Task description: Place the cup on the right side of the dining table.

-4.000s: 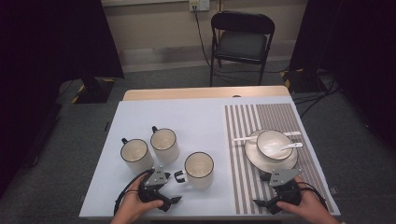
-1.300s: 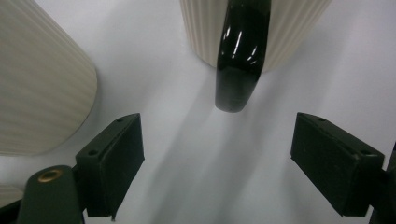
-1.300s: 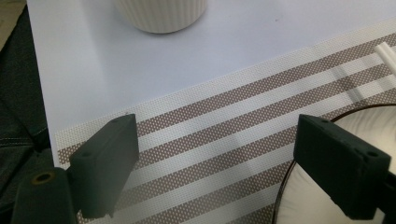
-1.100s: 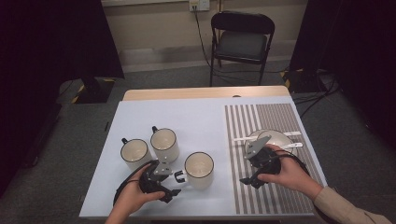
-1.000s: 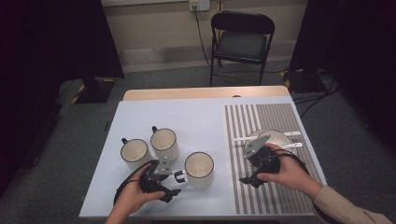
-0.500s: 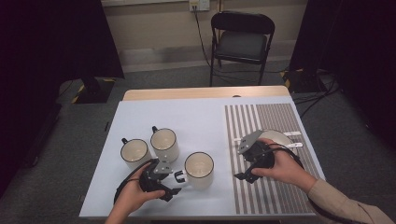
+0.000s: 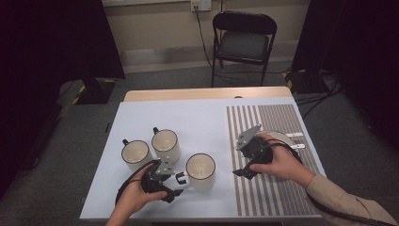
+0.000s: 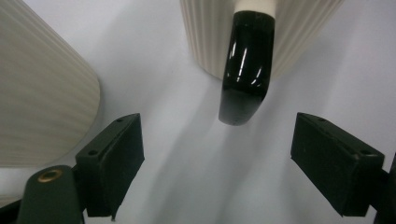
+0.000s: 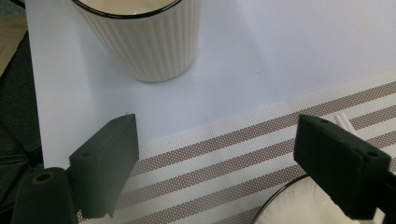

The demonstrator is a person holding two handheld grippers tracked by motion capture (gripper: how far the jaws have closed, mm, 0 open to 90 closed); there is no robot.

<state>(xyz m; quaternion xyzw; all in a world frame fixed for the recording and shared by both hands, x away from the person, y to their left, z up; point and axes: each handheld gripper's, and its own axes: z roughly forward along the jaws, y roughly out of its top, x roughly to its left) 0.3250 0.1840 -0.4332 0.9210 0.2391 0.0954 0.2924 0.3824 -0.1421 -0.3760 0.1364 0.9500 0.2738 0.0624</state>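
- Near mug point(image 7: 201, 167) on the pale sheet point(image 7: 197, 117), just in front of the left gripper point(image 7: 175, 184); black handle point(image 8: 245, 70) pointing back toward the jaws, in line with the gap but not yet between the pads.
- Left jaws spread wide, empty, touching nothing; a second mug point(image 8: 42, 93) close beside the left-hand pad point(image 8: 112, 163) in the left gripper view.
- Right gripper point(image 7: 241, 172) above the striped mat point(image 7: 263, 122), jaws also spread wide, nothing between them; bowl point(image 9: 299, 205) rim just under the right-hand pad, near mug point(image 9: 140, 37) farther ahead.
- Likely risk on the left: pushing forward off-centre could nudge the handle, spin the mug, and leave the pads closing on air or on the handle's tip only.
- Shallow pinch on the glossy handle: probable slip or swing once lifted, since the mug's weight hangs off to one side.
- Outer pad could bump the neighbouring mugs point(image 7: 165, 143) on the way in, given how tightly the three stand.
- On the right: a low sweep across the mat could catch the bowl rim or the white utensil point(image 7: 294, 135) lying by it and tip or drag them.
- With both hands converging on the same mug, a collision between grippers looks possible.
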